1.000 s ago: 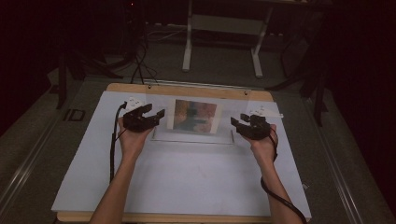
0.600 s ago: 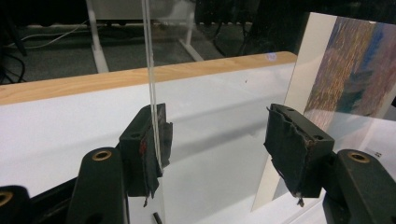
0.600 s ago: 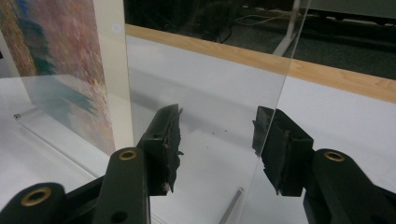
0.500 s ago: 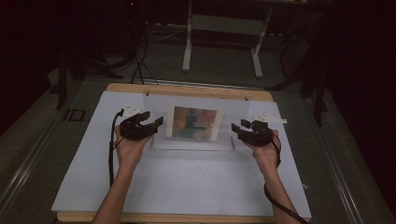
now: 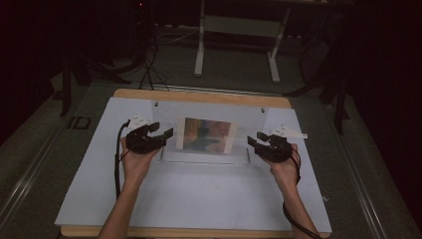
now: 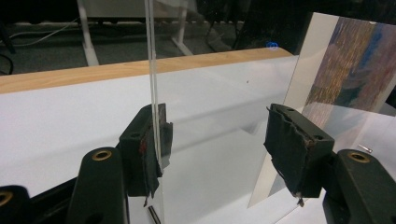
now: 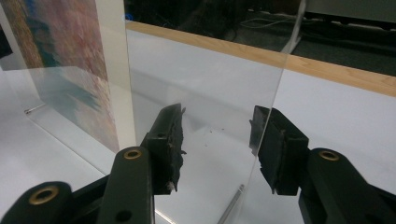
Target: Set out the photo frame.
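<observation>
A clear acrylic picture stand (image 5: 169, 112) rises in the middle of the white-covered table, holding a colourful print (image 5: 206, 134). My left gripper (image 5: 164, 137) is at the stand's left edge and is open. In the left gripper view that clear edge (image 6: 153, 70) runs just by the left pad (image 6: 156, 140), with the print (image 6: 355, 65) off to the right. My right gripper (image 5: 253, 139) is at the stand's right edge. Its jaws have just been closing and still stand apart. The sheet's edge (image 7: 275, 93) lies between them, close to the right pad (image 7: 268, 140).
A white sheet (image 5: 199, 199) covers the wooden table, whose far edge (image 5: 199, 97) shows bare wood. Small metal pins (image 6: 365, 148) lie at the stand's foot. Beyond the table are a dark floor, cables and the legs of a white frame (image 5: 199, 55).
Both hands and the acrylic stand sit a little nearer the person's side than a second ago. The grippers remain at the stand's two side edges.
</observation>
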`<state>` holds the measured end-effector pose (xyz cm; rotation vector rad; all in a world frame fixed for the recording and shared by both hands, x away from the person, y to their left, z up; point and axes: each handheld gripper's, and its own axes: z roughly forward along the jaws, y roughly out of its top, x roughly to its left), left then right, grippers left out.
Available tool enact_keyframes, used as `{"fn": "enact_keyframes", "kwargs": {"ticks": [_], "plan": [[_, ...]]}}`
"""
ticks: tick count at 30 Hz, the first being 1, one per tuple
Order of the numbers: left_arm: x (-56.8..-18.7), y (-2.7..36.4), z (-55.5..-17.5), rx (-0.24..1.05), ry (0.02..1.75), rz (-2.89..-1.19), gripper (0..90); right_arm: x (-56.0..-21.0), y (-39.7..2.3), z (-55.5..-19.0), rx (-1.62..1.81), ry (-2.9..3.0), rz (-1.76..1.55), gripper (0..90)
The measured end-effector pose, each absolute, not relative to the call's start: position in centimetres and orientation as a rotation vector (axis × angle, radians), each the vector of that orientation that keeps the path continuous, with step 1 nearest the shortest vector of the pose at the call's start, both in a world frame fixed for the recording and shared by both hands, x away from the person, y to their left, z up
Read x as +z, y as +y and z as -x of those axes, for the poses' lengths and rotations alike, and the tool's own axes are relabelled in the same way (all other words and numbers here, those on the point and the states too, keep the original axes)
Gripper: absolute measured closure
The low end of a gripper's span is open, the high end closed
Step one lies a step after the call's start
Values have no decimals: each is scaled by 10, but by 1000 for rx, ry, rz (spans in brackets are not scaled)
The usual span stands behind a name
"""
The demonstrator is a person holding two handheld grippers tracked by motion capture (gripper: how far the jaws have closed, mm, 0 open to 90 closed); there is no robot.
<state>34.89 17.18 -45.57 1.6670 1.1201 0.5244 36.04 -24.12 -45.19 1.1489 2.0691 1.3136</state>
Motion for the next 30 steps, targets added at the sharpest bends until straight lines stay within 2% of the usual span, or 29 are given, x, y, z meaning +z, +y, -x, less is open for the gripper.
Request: {"fn": "enact_keyframes", "kwargs": {"ticks": [19, 24, 30], "plan": [[-457, 172, -345, 523, 1112, -1656, 379, -456, -246, -360, 1352, 2077, -1120, 536], [-456, 176, -341, 547, 1106, -1635, 343, -460, -249, -359, 1348, 2088, -1129, 474], [-454, 188, -333, 543, 1106, -1602, 337, -463, -259, -355, 1344, 2097, -1134, 458]]}}
